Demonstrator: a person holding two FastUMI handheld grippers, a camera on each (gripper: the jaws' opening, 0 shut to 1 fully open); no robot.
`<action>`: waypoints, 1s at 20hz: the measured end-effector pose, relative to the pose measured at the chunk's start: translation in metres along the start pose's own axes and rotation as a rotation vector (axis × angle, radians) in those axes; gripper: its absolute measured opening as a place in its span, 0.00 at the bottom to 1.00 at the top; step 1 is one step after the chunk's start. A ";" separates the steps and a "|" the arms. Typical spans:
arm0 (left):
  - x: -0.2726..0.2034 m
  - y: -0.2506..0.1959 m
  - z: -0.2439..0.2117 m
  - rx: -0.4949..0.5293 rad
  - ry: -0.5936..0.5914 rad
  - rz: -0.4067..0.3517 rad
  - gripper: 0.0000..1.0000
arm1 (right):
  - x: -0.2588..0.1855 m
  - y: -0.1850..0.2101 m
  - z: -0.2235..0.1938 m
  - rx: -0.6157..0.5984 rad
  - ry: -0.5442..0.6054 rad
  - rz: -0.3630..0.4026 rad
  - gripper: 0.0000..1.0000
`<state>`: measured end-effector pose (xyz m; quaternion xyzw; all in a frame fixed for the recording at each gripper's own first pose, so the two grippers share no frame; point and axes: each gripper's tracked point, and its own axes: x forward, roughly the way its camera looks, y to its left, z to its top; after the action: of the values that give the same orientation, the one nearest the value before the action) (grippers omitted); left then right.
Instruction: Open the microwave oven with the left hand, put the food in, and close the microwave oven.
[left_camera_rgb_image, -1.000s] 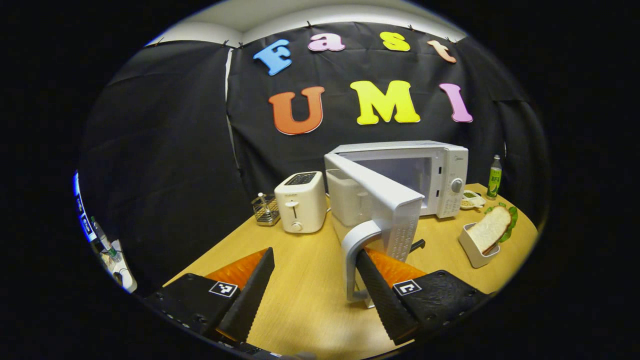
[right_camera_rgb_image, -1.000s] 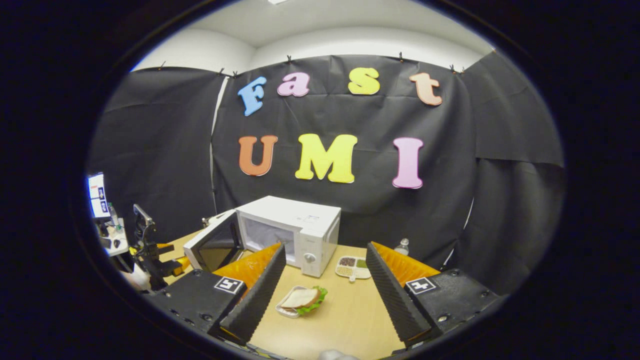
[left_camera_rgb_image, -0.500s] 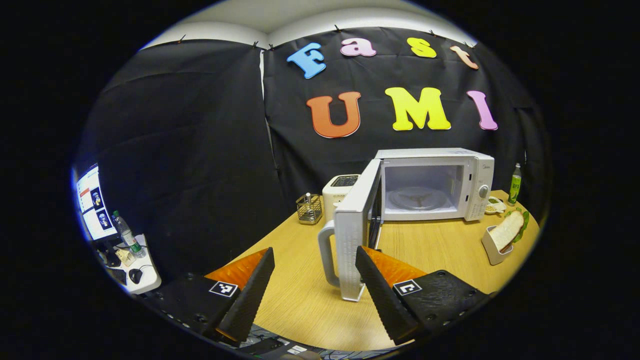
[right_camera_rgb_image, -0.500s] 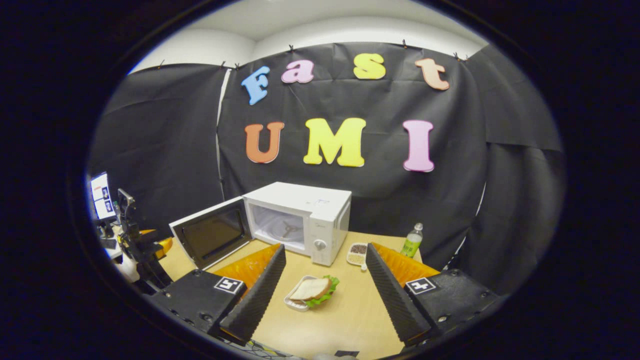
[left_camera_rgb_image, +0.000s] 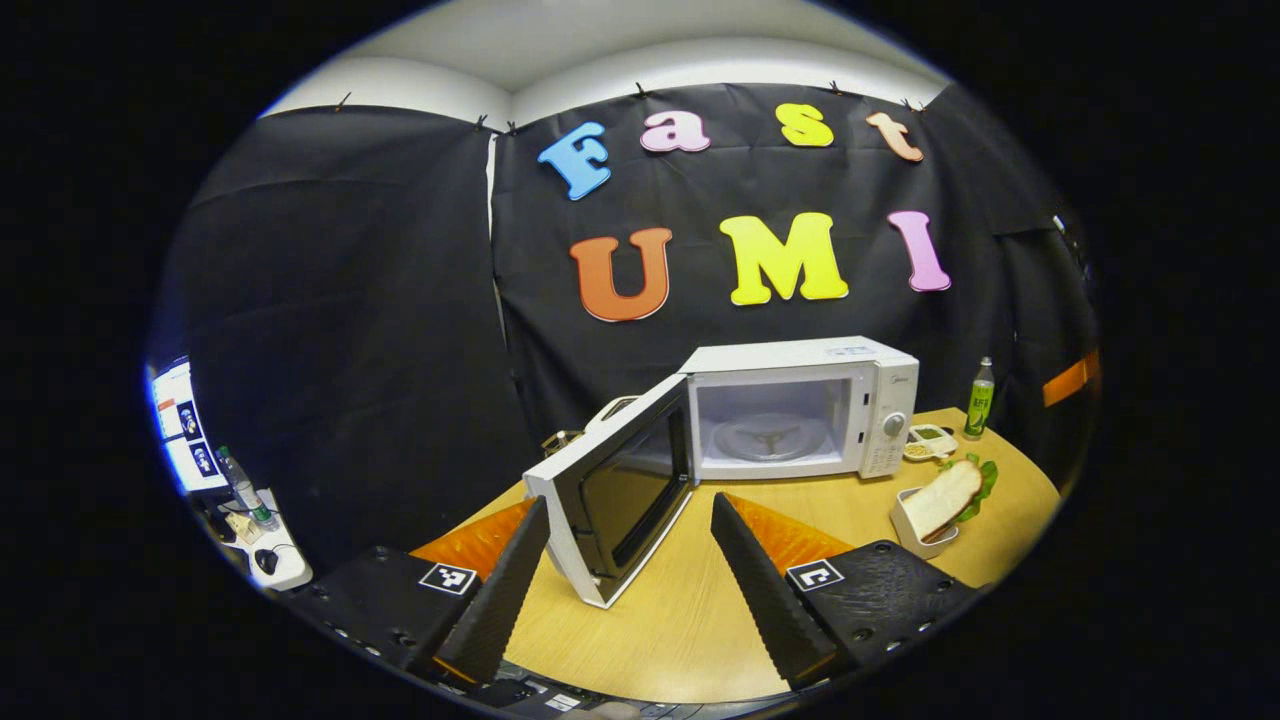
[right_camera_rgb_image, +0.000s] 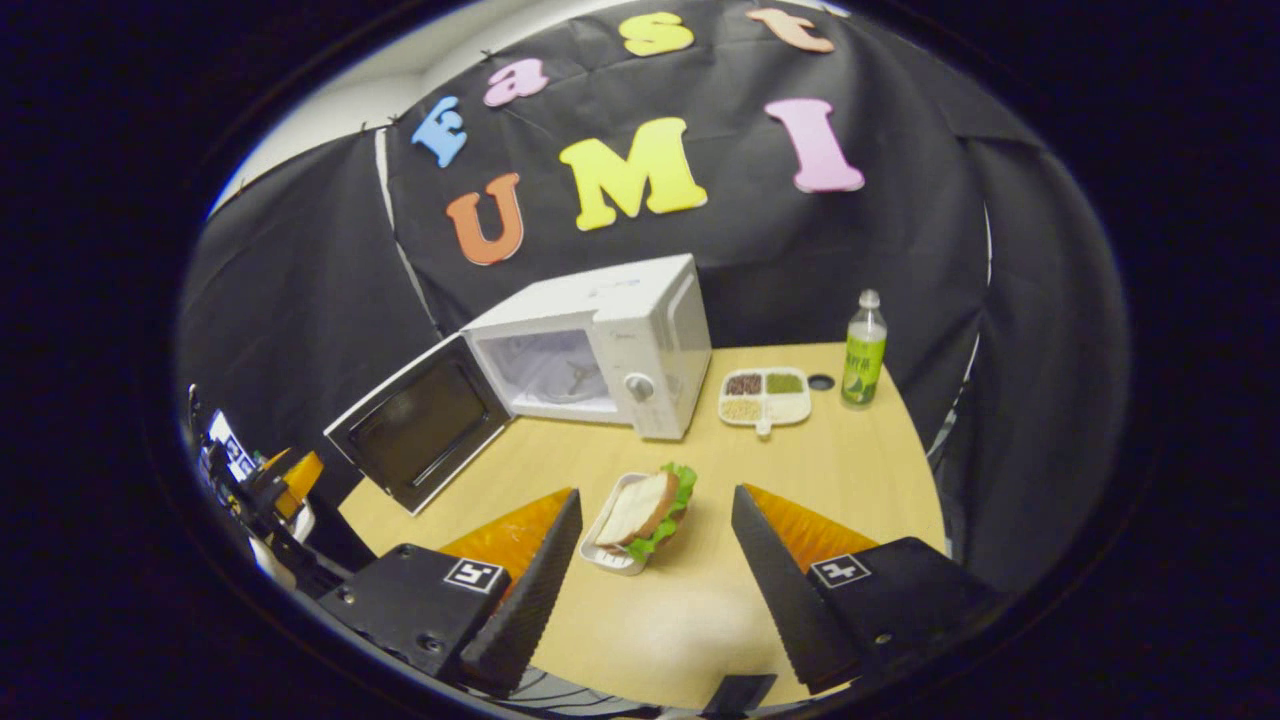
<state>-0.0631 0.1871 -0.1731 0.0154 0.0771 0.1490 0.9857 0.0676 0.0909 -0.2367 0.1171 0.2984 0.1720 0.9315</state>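
The white microwave (left_camera_rgb_image: 800, 405) stands at the back of the wooden table with its door (left_camera_rgb_image: 615, 490) swung wide to the left and the glass turntable (left_camera_rgb_image: 768, 437) showing inside. My left gripper (left_camera_rgb_image: 625, 575) is open, low in front of the door and apart from it. In the right gripper view the microwave (right_camera_rgb_image: 600, 345) and its open door (right_camera_rgb_image: 420, 420) lie ahead on the left. A sandwich with lettuce in a small white tray (right_camera_rgb_image: 640, 510) sits just beyond my open right gripper (right_camera_rgb_image: 655, 580). In the left gripper view the sandwich (left_camera_rgb_image: 945, 495) lies at the right.
A divided white dish of grains (right_camera_rgb_image: 765, 395) and a green bottle (right_camera_rgb_image: 863, 350) stand right of the microwave. The table's edge (right_camera_rgb_image: 925, 450) curves away on the right. A side desk with a screen (left_camera_rgb_image: 175, 425) and a bottle stands off the table's left.
My left gripper has let go of the door handle and pulled back; the door has swung fully open. My right gripper has risen and tilted down, closing on the sandwich tray.
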 end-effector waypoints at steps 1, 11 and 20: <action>-0.001 -0.009 0.005 -0.005 -0.002 -0.006 0.96 | 0.013 -0.003 -0.008 0.045 0.035 0.025 0.85; -0.023 -0.074 0.048 0.055 -0.013 0.018 0.96 | 0.124 -0.019 -0.041 0.276 0.337 0.220 0.72; -0.021 -0.092 0.049 0.087 0.001 0.005 0.96 | 0.147 -0.007 -0.049 0.425 0.484 0.278 0.36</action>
<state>-0.0481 0.0924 -0.1270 0.0582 0.0838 0.1478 0.9837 0.1523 0.1478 -0.3532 0.3039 0.5207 0.2539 0.7563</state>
